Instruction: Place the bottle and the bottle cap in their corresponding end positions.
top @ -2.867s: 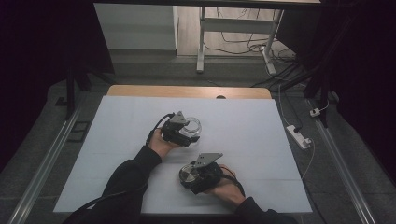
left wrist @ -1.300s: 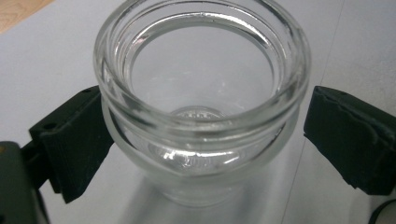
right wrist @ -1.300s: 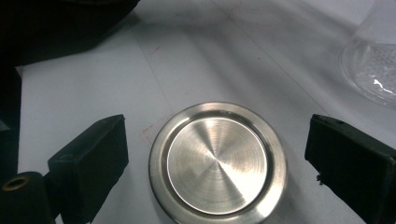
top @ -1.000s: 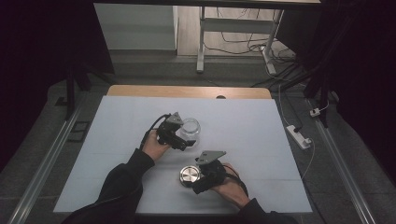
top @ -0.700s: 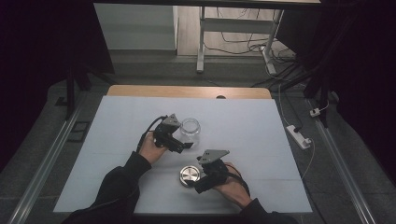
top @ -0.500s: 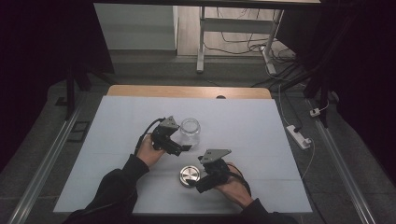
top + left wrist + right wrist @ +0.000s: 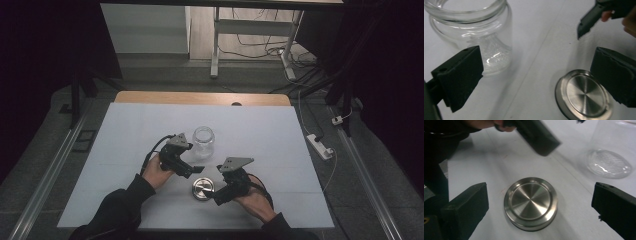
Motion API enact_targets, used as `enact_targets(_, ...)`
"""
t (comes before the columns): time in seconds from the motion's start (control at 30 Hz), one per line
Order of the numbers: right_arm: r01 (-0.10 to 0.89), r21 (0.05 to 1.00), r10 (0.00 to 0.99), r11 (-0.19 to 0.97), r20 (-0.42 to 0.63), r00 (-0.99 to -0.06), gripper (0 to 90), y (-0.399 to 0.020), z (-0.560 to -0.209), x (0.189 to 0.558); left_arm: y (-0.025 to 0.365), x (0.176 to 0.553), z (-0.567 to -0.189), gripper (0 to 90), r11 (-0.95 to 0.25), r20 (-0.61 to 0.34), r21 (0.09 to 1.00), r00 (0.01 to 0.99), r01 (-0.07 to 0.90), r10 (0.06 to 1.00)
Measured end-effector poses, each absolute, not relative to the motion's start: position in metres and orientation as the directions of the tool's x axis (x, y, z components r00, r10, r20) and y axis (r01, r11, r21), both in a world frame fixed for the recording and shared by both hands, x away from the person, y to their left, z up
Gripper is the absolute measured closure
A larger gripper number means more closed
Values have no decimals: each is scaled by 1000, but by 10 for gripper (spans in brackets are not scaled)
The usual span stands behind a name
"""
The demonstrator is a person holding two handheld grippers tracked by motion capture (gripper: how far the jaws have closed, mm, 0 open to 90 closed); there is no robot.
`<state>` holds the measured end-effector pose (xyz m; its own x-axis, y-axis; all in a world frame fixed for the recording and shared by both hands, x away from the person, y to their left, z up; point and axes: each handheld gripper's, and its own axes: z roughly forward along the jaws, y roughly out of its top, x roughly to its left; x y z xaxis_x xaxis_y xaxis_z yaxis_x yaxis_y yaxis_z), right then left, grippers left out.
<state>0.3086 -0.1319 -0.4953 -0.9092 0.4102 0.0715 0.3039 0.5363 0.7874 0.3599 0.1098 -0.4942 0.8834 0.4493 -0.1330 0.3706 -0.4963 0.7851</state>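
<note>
Right gripper [image 7: 216, 196] has just been opening its jaws; they stand wide with nothing between, the metal lid [image 7: 202, 189] flat on the worktop [image 7: 280, 145] just beside its tips. Left gripper [image 7: 196, 170], also wide and empty, hovers just beyond the lid. Behind it stands the open glass jar [image 7: 203, 141], upright, unobstructed.

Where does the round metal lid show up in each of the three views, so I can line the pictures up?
High view: the metal lid lies flat on the white table, low centre, between the two hands.
Left gripper view: lower right, beside the right-hand jaw.
Right gripper view: centre, on the table between the two wide-open jaws, touching neither.
Shared landmark: the open glass jar, standing just beyond the lid; upper left in the left gripper view, upper right in the right gripper view.
</note>
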Motion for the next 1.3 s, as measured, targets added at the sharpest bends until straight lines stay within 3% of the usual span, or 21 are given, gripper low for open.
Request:
enact_targets(0.47,303,793,442,528,48,-896,2,-145,-490,307,128,330,-492,0,-484,-147,795,890,366,432)
enact_targets(1.3,323,798,501,509,31,-865,1,-183,-486,294,192,280,-495,0,-399,-195,795,816,456,543)
